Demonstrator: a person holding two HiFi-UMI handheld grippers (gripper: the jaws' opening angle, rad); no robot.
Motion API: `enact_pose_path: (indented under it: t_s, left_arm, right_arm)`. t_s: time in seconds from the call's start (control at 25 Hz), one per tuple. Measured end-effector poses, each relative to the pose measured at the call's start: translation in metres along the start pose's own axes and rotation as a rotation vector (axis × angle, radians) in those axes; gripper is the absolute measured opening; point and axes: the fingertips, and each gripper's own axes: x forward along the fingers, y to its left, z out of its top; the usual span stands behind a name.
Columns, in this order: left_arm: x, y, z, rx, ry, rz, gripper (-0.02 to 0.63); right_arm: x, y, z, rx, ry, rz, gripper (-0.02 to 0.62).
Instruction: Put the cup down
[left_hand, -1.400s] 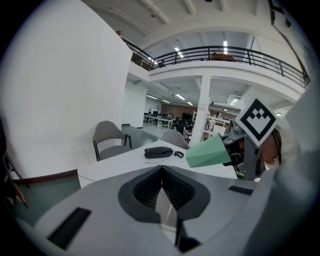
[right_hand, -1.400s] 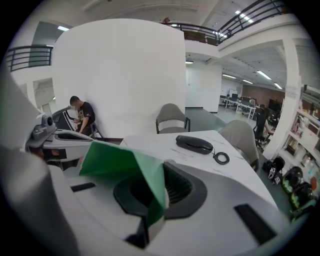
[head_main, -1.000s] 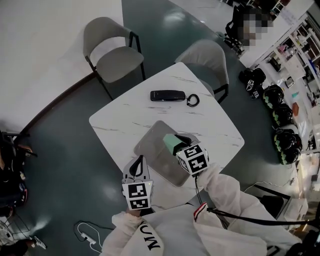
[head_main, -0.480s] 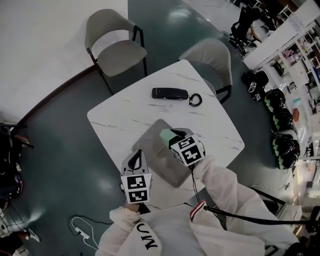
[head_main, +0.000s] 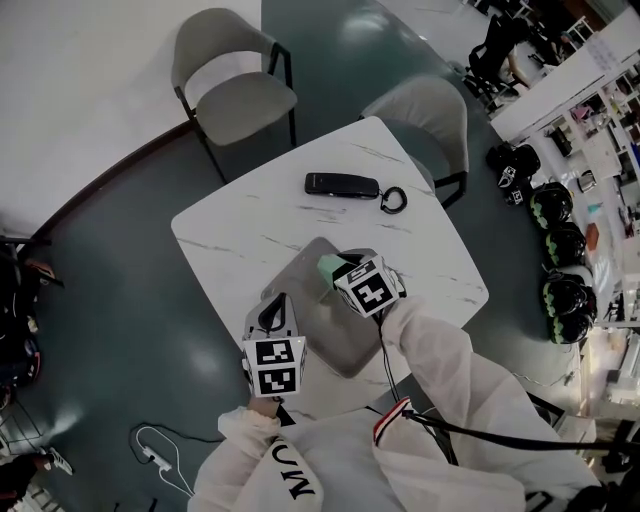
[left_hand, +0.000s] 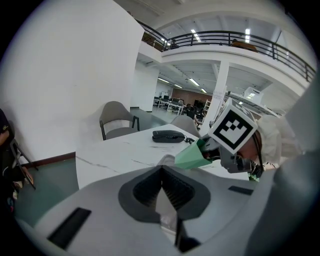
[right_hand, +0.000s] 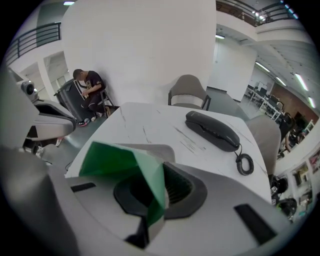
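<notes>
A light green paper cup (head_main: 328, 265) hangs tilted just above the grey tray (head_main: 325, 325) on the white marble table (head_main: 250, 235). My right gripper (head_main: 340, 270) is shut on it. In the right gripper view the cup's (right_hand: 122, 162) wall is pinched flat between the jaws of the right gripper (right_hand: 161, 169), with the tray (right_hand: 155, 148) right below. My left gripper (head_main: 272, 312) hovers at the tray's near left corner, shut and holding nothing. From the left gripper (left_hand: 162, 169) the cup (left_hand: 192, 156) shows ahead to the right under the right gripper's marker cube (left_hand: 232, 127).
A black telephone handset (head_main: 342, 185) with a coiled cord lies on the table's far side. Two grey chairs (head_main: 232, 85) (head_main: 425, 115) stand behind the table. A white cable (head_main: 150, 460) lies on the green floor at the near left. Helmets (head_main: 565, 240) line the right.
My right gripper has sunk toward the tray with the cup still in it and rolled a little. The left gripper has dropped slightly beside the tray.
</notes>
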Motion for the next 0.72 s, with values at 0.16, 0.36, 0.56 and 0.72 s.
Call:
enact_pose_path:
  t_s: [0.16,0.36,0.56,0.72]
  left_arm:
    - [0.003,0.0,-0.001,-0.009,0.006,0.0,0.009]
    - [0.012,0.001,-0.003,-0.028,0.023,0.005,0.009]
    - [0.016,0.004,-0.001,-0.036,0.027,0.008,0.009]
    - [0.017,0.006,-0.003,-0.043,0.035,0.006,0.009]
  right_arm:
    - [0.013,0.001,-0.007,-0.036,0.055,0.018,0.014]
    - [0.023,0.003,-0.005,-0.07,0.101,0.036,0.014]
    - [0.034,0.008,-0.003,-0.118,0.168,0.059,0.014]
    - [0.038,0.014,0.001,-0.149,0.206,0.081,0.014]
